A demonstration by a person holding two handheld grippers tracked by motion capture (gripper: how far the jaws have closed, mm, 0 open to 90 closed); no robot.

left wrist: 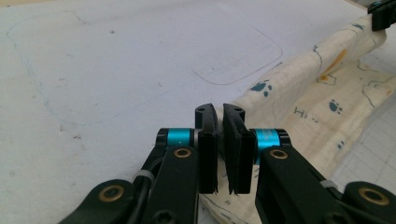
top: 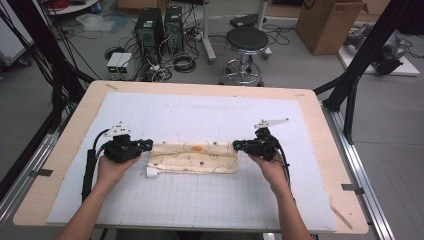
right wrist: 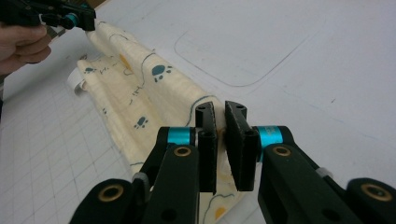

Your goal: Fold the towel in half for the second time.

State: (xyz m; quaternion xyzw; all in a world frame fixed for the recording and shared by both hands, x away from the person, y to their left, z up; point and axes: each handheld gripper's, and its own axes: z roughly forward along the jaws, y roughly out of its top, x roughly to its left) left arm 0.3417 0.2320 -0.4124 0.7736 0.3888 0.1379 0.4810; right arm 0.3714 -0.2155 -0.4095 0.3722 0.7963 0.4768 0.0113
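Across the middle of the pale wooden table (top: 310,107), on a white gridded mat (top: 200,200), lies a cream folded cloth printed with blue paw marks and an orange patch (top: 195,156), stretched as a long band from nine o'clock to three o'clock. A small white tag (top: 151,172) sticks out at its lower nine o'clock corner.

At the cloth's nine o'clock end the left gripper (top: 146,145) is held by the person's left hand (top: 114,167). Seen from the left gripper view, its black jaws stand nearly together with only a thin slit between them, pinching the cloth's (left wrist: 322,93) edge.

At the three o'clock end the right gripper (top: 237,145) sits in the right hand (top: 270,167). From the right gripper view, its jaws are likewise narrow and clamp the near end of the cloth (right wrist: 140,98), while the left gripper (right wrist: 88,18) grips the far end toward eleven o'clock.

Beyond the table at twelve o'clock stands a black round stool (top: 246,40).
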